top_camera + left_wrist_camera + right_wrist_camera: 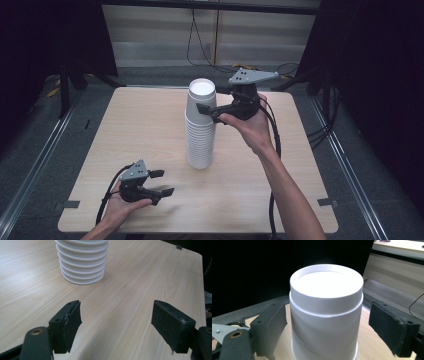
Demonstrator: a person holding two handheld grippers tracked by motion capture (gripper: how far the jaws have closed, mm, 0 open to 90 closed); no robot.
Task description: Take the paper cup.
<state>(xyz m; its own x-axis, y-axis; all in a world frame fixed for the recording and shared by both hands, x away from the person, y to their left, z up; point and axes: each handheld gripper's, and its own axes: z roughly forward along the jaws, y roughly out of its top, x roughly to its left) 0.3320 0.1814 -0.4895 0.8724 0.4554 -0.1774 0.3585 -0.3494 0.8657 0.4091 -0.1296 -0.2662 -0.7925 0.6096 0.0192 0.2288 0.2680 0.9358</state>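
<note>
Top cup (325, 315) between open jaws

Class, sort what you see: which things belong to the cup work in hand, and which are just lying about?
In the job:
- stack of white cups
- top cup
- right claw, open around the top cup
- left claw, open, apart from the stack

Just lying about:
- cables on the floor
- tape marks at the edge of the table

Light wooden table (150, 130) with rounded corners on a grey floor (45, 150); metal rails (30, 175) run along both sides (dark curtains beyond). Pale panelled wall (160, 35) behind, black cables (200, 45) hanging down it.
</note>
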